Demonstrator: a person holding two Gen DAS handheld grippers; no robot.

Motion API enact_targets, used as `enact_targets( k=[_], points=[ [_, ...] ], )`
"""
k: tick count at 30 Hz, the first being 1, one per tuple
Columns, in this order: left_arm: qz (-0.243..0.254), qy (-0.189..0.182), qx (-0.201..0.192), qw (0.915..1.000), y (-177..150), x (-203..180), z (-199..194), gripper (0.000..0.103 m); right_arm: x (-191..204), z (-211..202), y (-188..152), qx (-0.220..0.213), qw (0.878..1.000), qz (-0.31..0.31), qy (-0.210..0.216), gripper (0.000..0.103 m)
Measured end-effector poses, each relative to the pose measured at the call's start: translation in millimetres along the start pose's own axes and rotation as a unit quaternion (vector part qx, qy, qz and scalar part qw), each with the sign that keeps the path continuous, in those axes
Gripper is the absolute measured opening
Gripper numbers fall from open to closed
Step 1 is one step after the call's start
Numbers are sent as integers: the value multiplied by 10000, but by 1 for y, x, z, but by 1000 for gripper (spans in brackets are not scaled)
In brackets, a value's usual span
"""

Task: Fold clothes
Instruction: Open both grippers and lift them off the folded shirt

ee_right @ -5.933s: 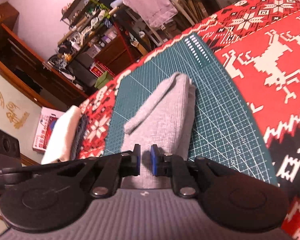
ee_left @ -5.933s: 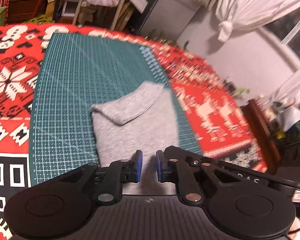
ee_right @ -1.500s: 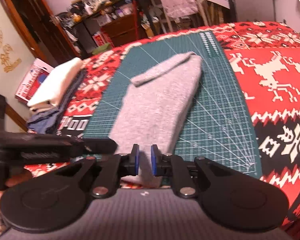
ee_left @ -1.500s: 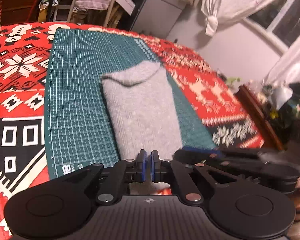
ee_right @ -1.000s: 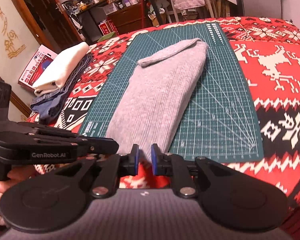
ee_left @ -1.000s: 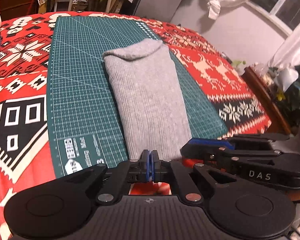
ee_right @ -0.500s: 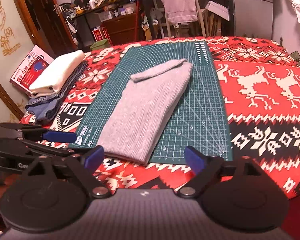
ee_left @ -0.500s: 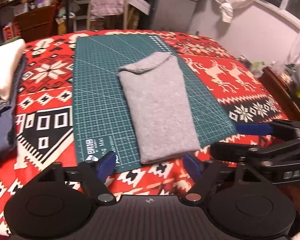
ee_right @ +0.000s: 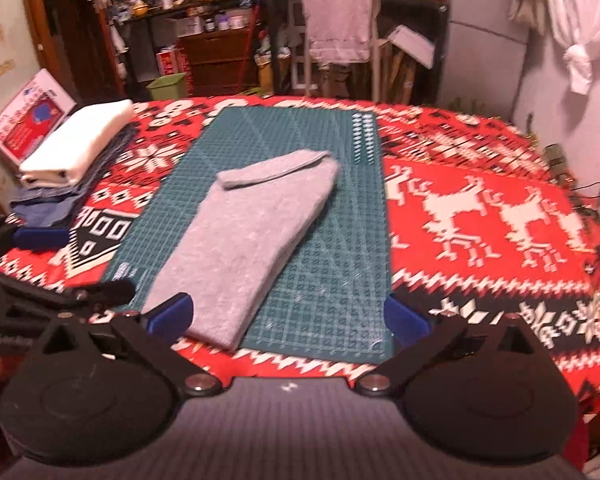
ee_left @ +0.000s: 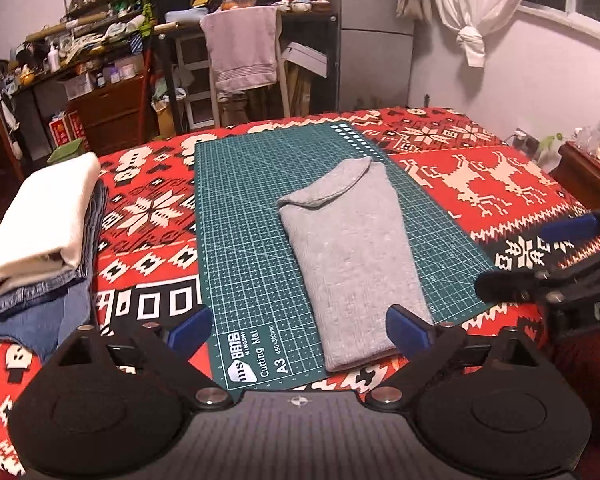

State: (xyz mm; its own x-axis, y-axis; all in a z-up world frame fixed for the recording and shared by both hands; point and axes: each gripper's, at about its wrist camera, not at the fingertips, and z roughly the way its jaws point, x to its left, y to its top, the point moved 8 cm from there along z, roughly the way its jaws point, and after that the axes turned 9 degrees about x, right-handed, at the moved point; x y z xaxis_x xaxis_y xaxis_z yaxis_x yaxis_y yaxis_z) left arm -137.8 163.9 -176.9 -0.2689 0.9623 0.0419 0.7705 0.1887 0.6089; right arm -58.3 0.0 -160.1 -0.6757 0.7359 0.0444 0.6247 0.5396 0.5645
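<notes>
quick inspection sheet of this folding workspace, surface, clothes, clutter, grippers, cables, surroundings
surface: red patterned blanket with a green cutting mat laid on it
job's things: grey garment folded into a long strip, lying on the mat, near end hanging just over the mat's edge
clutter: stack of folded clothes, white piece on top of denim, left of the mat
grippers: left hand-held gripper open, holding nothing; right hand-held gripper open, holding nothing; both short of the garment
cables: nothing seen on the work surface
surroundings: towel draped over a chair, crowded shelves, knotted white curtain
</notes>
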Motion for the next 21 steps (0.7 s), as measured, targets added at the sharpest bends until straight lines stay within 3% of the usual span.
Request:
enact_targets(
  k=[3,11,17,21],
  points=[
    [76,-10,162,9998,2,-5,1,95,-3,-5,7,-78,9995,145,-274,103],
    [107,177,437,9988,3,-8,5,95,-13,-7,23,-17,9985,427,-337,103],
    [60,316,192,9993,11,-8,-1,95,-24,-10,32,-129,9980,525,-327,103],
    [-118,262,-2,9996,18,-5,-5,95,-35,-18,42,-413,9957,550,-628,103]
  ],
)
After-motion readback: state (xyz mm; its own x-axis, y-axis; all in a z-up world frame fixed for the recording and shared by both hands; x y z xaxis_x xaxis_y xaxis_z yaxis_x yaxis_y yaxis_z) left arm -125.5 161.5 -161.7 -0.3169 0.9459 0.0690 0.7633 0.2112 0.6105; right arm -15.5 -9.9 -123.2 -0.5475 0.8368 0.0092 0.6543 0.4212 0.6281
